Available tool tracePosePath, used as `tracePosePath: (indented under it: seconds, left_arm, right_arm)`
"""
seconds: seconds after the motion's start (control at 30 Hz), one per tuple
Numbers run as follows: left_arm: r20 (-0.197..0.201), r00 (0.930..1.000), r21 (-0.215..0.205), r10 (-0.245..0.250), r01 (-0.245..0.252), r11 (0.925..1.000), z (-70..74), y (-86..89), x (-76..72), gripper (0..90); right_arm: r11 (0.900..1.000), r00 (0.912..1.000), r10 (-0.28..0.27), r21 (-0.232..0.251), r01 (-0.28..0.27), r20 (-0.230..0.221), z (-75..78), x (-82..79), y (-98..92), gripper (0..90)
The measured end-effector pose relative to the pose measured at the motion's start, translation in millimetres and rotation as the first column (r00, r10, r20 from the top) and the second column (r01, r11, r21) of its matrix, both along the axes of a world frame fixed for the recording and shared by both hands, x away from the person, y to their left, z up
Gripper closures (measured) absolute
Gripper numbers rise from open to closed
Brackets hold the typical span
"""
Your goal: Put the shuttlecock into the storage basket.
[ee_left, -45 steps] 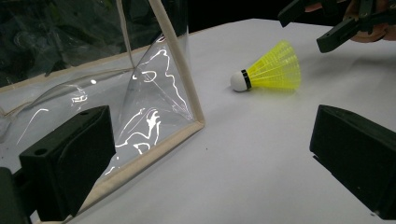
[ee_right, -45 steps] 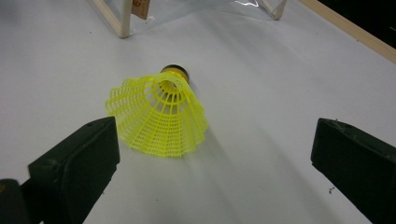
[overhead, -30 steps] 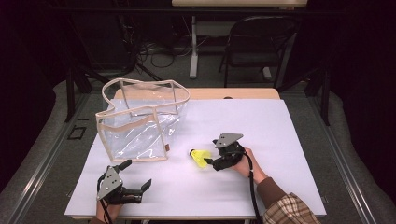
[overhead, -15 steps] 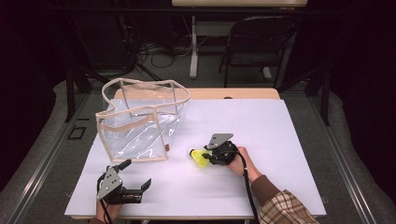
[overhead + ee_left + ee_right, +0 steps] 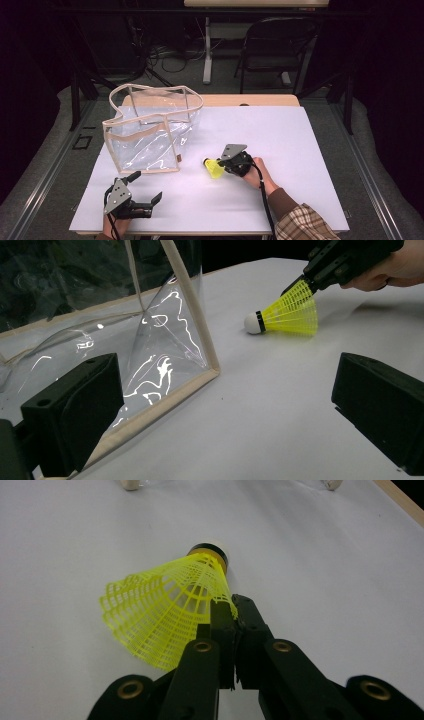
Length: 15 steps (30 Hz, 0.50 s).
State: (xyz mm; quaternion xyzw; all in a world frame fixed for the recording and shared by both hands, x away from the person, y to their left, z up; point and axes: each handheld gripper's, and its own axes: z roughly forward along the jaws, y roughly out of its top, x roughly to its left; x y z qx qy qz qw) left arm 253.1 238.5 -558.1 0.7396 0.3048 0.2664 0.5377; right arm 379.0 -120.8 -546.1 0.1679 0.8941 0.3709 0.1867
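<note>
A yellow shuttlecock [image 5: 215,168] [image 5: 290,315] [image 5: 165,610] with a white cork tip lies on its side on the white table [image 5: 290,135], tip toward the bag. My right gripper [image 5: 223,164] [image 5: 232,605] has just been closing and is now shut on the rim of the shuttlecock's mesh skirt; the left gripper view shows it [image 5: 312,277] pinching the skirt's top edge. A clear plastic bag [image 5: 150,135] [image 5: 100,330] with beige trim stands open at the left. My left gripper [image 5: 146,186] [image 5: 225,390] rests open near the front left edge, nothing between its jaws.
A wooden strip [image 5: 240,100] borders the table's far edge. Beyond it stand a dark chair [image 5: 270,45] and cables on the floor. The bag's near corner [image 5: 212,371] lies just ahead of the left jaws. White tabletop stretches to the right of the right hand.
The right gripper has slid a little left onto the shuttlecock and its jaws have closed on the skirt. The left gripper and the bag have stayed put.
</note>
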Motion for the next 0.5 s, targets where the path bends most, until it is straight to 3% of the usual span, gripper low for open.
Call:
tracePosePath:
  seconds: [0.5]
  left_arm:
    - [0.003, 1.0, 0.001, -0.004, 0.004, 1.0, 0.3, 0.0, -0.2, 0.0]
  right_arm:
    - [1.0, 0.9999, 0.014, 0.021, -0.014, 0.002, 3.1, -1.3, -2.8, 90.0]
